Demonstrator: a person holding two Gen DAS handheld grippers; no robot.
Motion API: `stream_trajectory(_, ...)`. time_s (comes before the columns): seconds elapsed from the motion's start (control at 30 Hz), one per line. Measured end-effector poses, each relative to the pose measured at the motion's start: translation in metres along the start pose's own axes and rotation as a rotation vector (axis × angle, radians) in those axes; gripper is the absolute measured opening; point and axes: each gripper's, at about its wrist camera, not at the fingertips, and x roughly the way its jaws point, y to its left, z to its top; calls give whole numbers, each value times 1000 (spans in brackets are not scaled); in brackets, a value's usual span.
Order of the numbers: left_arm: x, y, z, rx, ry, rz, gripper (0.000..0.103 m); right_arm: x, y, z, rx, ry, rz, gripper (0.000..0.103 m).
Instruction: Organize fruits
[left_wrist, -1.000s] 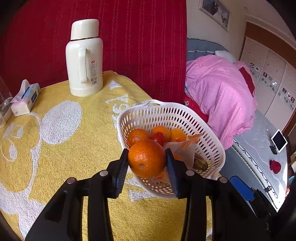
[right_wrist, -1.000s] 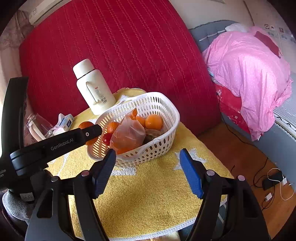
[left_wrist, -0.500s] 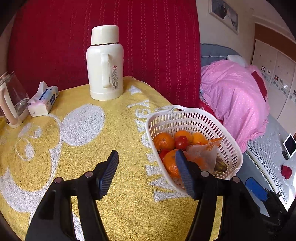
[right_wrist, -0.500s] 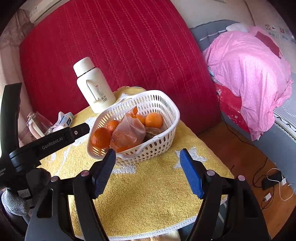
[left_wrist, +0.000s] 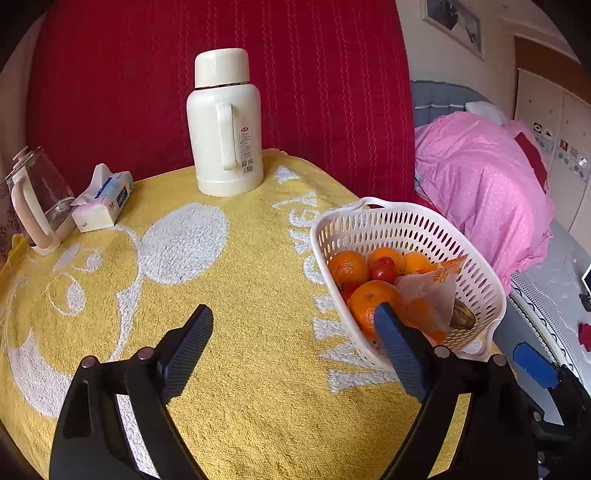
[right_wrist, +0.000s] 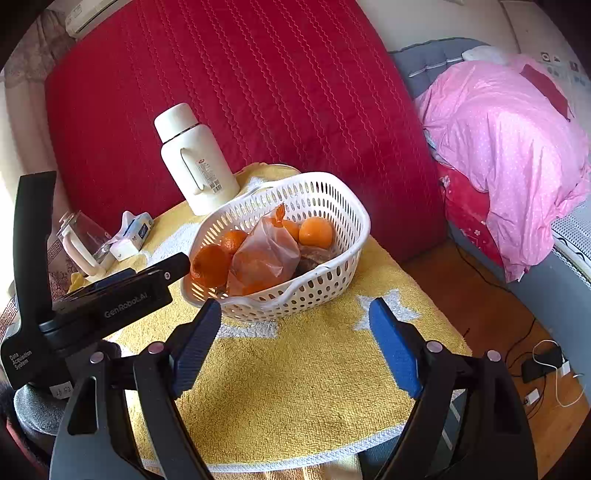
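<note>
A white slotted basket (left_wrist: 388, 225) (right_wrist: 343, 266) stands on the yellow towel. It holds several oranges (left_wrist: 365, 302) (right_wrist: 210, 264), a red fruit (left_wrist: 384, 268) and an orange plastic bag (left_wrist: 428, 291) (right_wrist: 264, 258). My left gripper (left_wrist: 291, 343) is open and empty, just left of the basket, with its right finger over the near rim. It also shows in the right wrist view (right_wrist: 110, 295). My right gripper (right_wrist: 295, 338) is open and empty, in front of the basket.
A cream thermos (left_wrist: 225, 125) (right_wrist: 195, 162) stands at the back of the table. A tissue pack (left_wrist: 105, 201) and a glass jug (left_wrist: 37, 201) sit at the back left. A red padded wall (left_wrist: 221, 55) is behind. A pink-covered bed (left_wrist: 487, 184) is to the right.
My left gripper let go of the orange into the basket, opened wide and drew back to the left. My right gripper has stayed still and open.
</note>
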Motion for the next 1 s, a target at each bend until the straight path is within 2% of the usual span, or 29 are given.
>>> stream_trajectory(0.1,-12,3,-4,9,-44,49,92,1,-1,2,-11,23,-15,84)
stream_trajectory(0.23,-30,-3,-9,80,-124,157,95,-3,-1,5,-33,17,-26,85)
stream_trajectory(0.4,-52,-10,-12,117,-199,198,98,-17,2,11,-78,-37,-48,95)
stream_trajectory(0.53,-60,-10,-14,101,-195,206,98,-28,4,16,-112,-81,-80,100)
stream_trajectory(1.0,-68,-8,-20,106,-199,246,98,-32,24,11,-265,-118,-166,100)
